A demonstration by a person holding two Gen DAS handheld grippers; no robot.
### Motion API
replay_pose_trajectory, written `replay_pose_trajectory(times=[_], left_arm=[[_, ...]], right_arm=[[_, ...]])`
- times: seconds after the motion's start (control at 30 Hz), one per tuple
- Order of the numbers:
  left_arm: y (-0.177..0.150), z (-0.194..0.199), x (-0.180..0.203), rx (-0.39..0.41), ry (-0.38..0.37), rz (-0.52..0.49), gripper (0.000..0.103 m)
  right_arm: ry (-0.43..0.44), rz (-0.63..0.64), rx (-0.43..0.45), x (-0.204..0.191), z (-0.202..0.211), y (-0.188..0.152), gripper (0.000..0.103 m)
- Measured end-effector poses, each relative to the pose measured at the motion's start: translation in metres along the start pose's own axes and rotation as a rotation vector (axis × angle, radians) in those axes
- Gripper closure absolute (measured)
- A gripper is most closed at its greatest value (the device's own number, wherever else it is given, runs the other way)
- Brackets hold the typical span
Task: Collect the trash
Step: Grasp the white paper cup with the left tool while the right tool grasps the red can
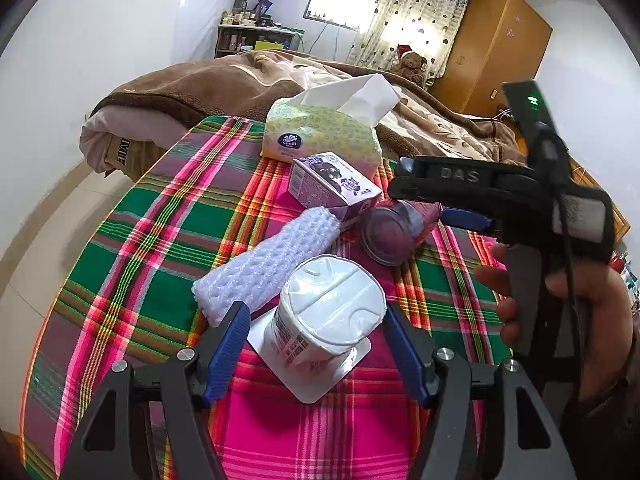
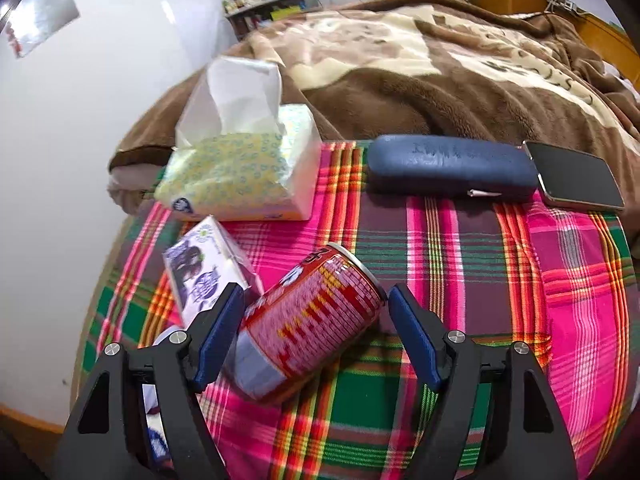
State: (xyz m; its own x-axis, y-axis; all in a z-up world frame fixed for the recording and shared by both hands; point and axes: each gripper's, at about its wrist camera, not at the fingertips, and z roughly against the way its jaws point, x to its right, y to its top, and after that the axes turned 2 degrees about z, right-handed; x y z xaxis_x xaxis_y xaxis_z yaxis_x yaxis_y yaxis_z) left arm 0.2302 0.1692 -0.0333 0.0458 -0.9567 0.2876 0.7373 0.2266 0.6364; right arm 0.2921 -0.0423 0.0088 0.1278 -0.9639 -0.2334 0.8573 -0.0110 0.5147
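Note:
In the left wrist view a white yoghurt cup stands upside down on the plaid cloth. My left gripper is open around it, and a gap shows at the left pad. A red drink can lies on its side between the pads of my right gripper, whose jaws stand wide and do not squeeze it. The left wrist view shows that right gripper from the side over the can, with a hand on its grip. A purple carton and a bubble-wrap roll lie close by.
A yellow tissue pack sits at the cloth's far edge. A blue glasses case and a phone lie at the far right. A bed with a brown blanket lies behind them, and a wooden wardrobe stands beyond it.

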Motion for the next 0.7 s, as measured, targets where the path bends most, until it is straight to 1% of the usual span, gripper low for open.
replay_pose_trajectory(times=[0.03, 0.13, 0.23, 0.37, 0.47, 0.53, 0.6, 0.7], left_arm=[[0.000, 0.000, -0.001, -0.001, -0.001, 0.004, 0.035], [0.000, -0.002, -0.003, -0.009, -0.007, 0.013, 0.035], [-0.001, -0.005, -0.004, -0.016, 0.010, 0.003, 0.035], [-0.002, -0.010, -0.007, -0.029, 0.009, 0.016, 0.035], [-0.001, -0.012, -0.008, -0.031, 0.011, 0.019, 0.035], [-0.001, -0.014, -0.008, -0.040, 0.011, 0.026, 0.035], [-0.001, -0.014, -0.009, -0.038, 0.011, 0.030, 0.035], [0.000, -0.015, -0.009, -0.040, 0.018, 0.027, 0.035]], right_arm=[[-0.006, -0.002, -0.007, 0.000, -0.002, 0.000, 0.027], [-0.011, -0.001, 0.009, -0.001, -0.002, -0.003, 0.027], [-0.007, 0.000, 0.003, 0.000, 0.001, -0.006, 0.027], [-0.016, 0.069, 0.007, -0.002, 0.006, -0.013, 0.027], [-0.017, 0.096, -0.002, -0.002, 0.006, -0.014, 0.027], [-0.009, 0.102, -0.018, -0.001, 0.006, -0.013, 0.027], [0.030, 0.097, -0.077, -0.001, -0.003, -0.014, 0.027], [0.030, 0.087, -0.109, -0.001, -0.012, -0.021, 0.027]])
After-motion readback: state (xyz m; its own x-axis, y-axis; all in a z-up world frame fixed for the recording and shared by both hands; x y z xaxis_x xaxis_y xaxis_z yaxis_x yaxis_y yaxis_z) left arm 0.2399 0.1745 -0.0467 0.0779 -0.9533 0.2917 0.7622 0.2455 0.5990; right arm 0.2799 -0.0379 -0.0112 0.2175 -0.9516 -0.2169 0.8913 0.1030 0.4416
